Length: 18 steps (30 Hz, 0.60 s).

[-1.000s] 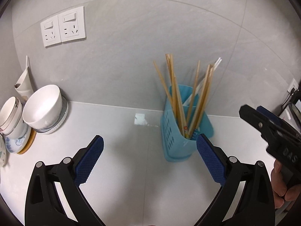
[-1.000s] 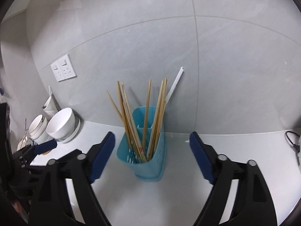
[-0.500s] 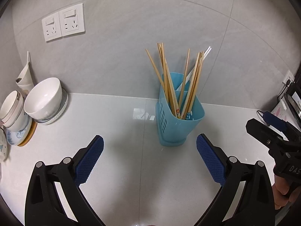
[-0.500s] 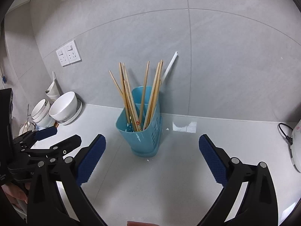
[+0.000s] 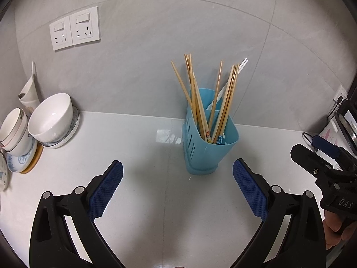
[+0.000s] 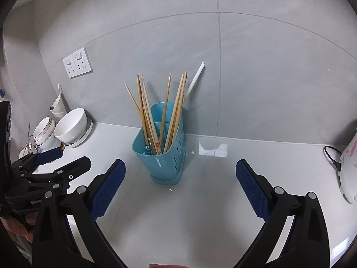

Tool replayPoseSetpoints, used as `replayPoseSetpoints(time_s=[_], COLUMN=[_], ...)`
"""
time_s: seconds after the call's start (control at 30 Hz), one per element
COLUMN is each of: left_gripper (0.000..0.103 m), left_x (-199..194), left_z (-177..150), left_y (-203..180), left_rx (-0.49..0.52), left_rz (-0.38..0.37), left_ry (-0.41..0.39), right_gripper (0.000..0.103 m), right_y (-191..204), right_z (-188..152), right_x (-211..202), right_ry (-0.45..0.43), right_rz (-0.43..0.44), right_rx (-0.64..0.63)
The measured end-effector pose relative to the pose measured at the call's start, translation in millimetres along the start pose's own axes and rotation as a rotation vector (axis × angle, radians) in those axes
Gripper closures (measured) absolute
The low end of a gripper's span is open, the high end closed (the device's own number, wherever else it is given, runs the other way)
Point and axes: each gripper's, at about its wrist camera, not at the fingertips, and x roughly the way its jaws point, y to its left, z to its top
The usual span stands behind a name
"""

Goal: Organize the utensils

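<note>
A blue plastic utensil holder (image 5: 200,154) (image 6: 165,163) stands upright on the white counter near the wall. Several wooden chopsticks (image 5: 200,102) (image 6: 151,116) and a white stick (image 5: 242,64) (image 6: 196,78) stand in it. My left gripper (image 5: 177,172) is open, its blue pads short of the holder with nothing between them. My right gripper (image 6: 180,167) is wide open and also holds nothing, with the holder just beyond its tips. Each gripper shows at the edge of the other's view: the right gripper (image 5: 312,156) and the left gripper (image 6: 64,163).
White bowls (image 5: 53,116) and stacked cups (image 5: 13,129) sit on plates at the far left by the wall. Two wall sockets (image 5: 74,31) are above them. A white appliance (image 6: 350,163) with a black cord stands at the right. The grey tiled wall is right behind the holder.
Both grippers have drawn back from the holder, which now looks farther off. The right jaws have widened, and the holder no longer sits between them.
</note>
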Motion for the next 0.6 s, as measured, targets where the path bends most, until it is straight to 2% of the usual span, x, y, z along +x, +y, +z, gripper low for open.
replayPoseSetpoints(time_s=[0.6], left_gripper=[0.006], left_x=[1.9], left_z=[3.6], left_y=[-2.4], left_rx=[0.002], left_rz=[-0.010], left_ry=[0.002], right_gripper=[0.008], right_y=[1.1], right_z=[-1.1], right_x=[4.0], right_ry=[0.010], right_rz=[-0.022], right_rx=[0.007])
